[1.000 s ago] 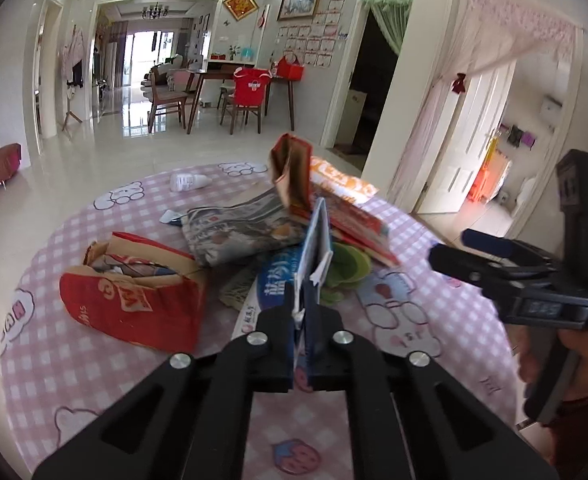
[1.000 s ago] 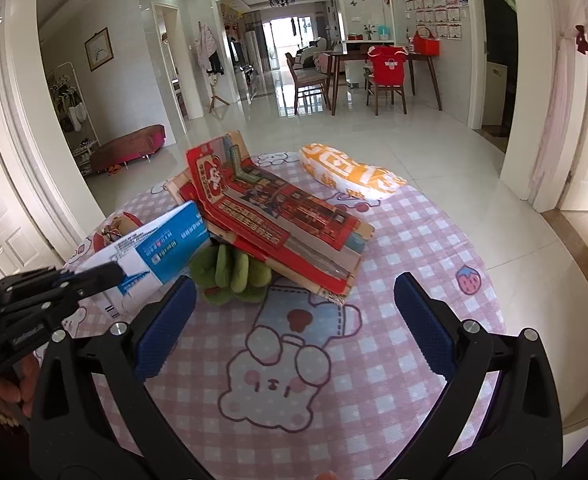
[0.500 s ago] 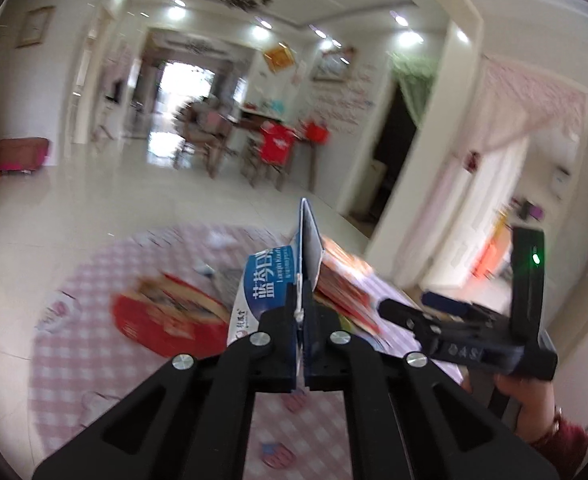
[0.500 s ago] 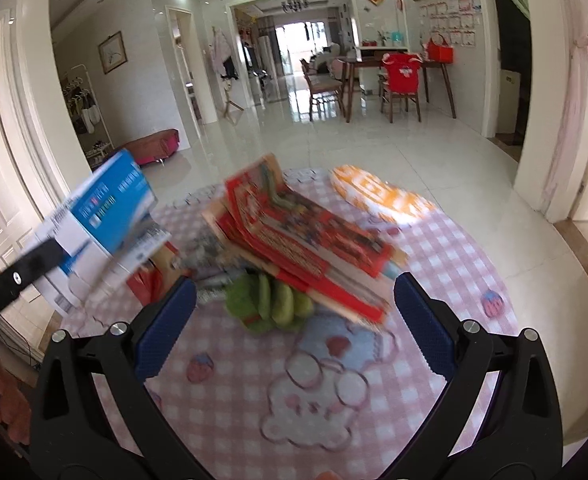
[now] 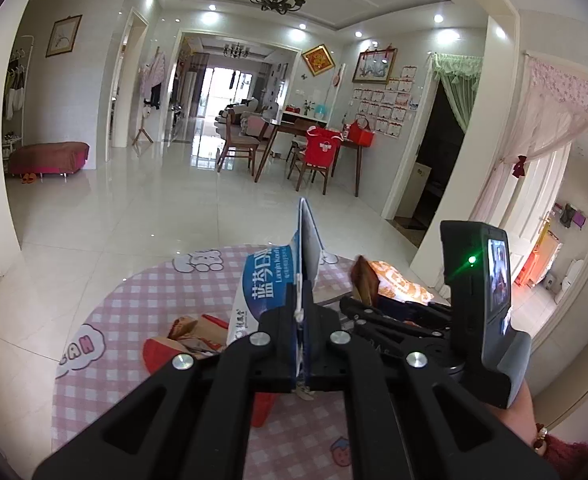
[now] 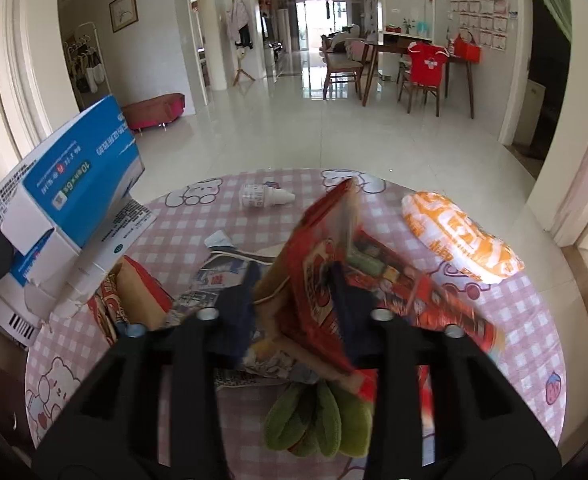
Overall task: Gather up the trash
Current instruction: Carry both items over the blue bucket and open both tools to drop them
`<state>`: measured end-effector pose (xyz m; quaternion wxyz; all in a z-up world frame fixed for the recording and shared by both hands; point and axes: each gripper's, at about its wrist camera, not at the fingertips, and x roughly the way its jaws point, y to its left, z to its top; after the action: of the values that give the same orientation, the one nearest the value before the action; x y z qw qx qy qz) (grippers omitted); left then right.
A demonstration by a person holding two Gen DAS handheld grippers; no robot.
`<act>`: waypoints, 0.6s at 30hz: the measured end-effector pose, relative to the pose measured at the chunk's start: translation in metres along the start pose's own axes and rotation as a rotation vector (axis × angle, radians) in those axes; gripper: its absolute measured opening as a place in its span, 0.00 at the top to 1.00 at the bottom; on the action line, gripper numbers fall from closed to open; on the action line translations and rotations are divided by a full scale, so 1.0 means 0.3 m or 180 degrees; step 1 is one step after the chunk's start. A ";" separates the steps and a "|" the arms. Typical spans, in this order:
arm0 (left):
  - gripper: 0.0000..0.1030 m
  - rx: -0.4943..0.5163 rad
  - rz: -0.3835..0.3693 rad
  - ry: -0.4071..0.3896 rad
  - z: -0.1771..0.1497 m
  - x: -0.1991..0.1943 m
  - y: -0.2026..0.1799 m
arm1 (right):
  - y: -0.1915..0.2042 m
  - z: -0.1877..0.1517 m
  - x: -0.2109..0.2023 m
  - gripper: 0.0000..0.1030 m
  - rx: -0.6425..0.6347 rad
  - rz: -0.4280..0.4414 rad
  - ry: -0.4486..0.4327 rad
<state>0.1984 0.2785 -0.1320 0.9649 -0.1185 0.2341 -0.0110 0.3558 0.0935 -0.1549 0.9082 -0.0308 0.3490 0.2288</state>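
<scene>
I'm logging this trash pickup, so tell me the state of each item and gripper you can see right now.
left gripper: shut on blue and white box, lifted off the table.
blue and white box: flattened, held up.
right gripper: closing around red carton, blurred, grip uncertain.
red carton: tilted up on the pile.
small white bottle: lying on its side.
orange and white bag: lying flat, untouched.

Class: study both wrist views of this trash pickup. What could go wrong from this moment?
1. The left gripper pinches only one flap of the blue-and-white box; it may tear or slip free.
2. The right gripper is closing around the tilted red packaging that overlaps other litter; lifting might drag the newspaper or green cloth along.
</scene>
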 end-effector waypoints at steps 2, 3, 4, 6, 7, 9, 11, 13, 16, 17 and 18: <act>0.98 0.0036 -0.0016 0.0000 0.001 -0.003 -0.016 | -0.032 -0.003 -0.051 0.88 0.0095 0.0084 -0.0116; 0.98 0.0057 -0.0039 -0.0014 0.004 -0.004 -0.019 | -0.053 -0.005 -0.097 0.90 0.0132 0.0123 -0.0226; 0.98 0.0066 -0.0064 -0.0030 0.010 -0.013 -0.033 | -0.062 -0.010 -0.129 0.92 0.0141 0.0150 -0.0307; 0.98 0.0088 -0.0127 -0.0061 0.017 -0.031 -0.071 | -0.099 -0.015 -0.209 0.92 0.0200 0.0210 -0.0457; 0.98 0.0097 -0.0168 -0.0081 0.023 -0.040 -0.088 | -0.124 -0.020 -0.256 0.92 0.0254 0.0255 -0.0534; 0.98 0.0126 -0.0264 -0.0111 0.030 -0.069 -0.132 | -0.175 -0.032 -0.352 0.92 0.0338 0.0309 -0.0664; 0.98 0.0179 -0.0403 -0.0138 0.023 -0.100 -0.193 | -0.219 -0.047 -0.434 0.92 0.0429 0.0342 -0.0757; 0.98 0.0240 -0.0577 -0.0138 0.022 -0.125 -0.264 | -0.276 -0.083 -0.538 0.92 0.0526 0.0352 -0.0871; 0.98 0.0306 -0.0868 -0.0076 0.011 -0.141 -0.376 | -0.375 -0.164 -0.693 0.92 0.0688 0.0311 -0.1016; 0.98 0.0347 -0.0993 -0.0028 0.001 -0.142 -0.434 | -0.416 -0.198 -0.743 0.92 0.0756 0.0260 -0.1050; 0.98 0.0401 -0.1094 0.0022 -0.012 -0.140 -0.494 | -0.449 -0.221 -0.778 0.92 0.0817 0.0244 -0.1074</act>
<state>0.1646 0.1369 -0.0815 0.9535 -0.0960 0.2125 -0.1908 0.2215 -0.1330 -0.0678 0.9409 0.1372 0.2193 0.2187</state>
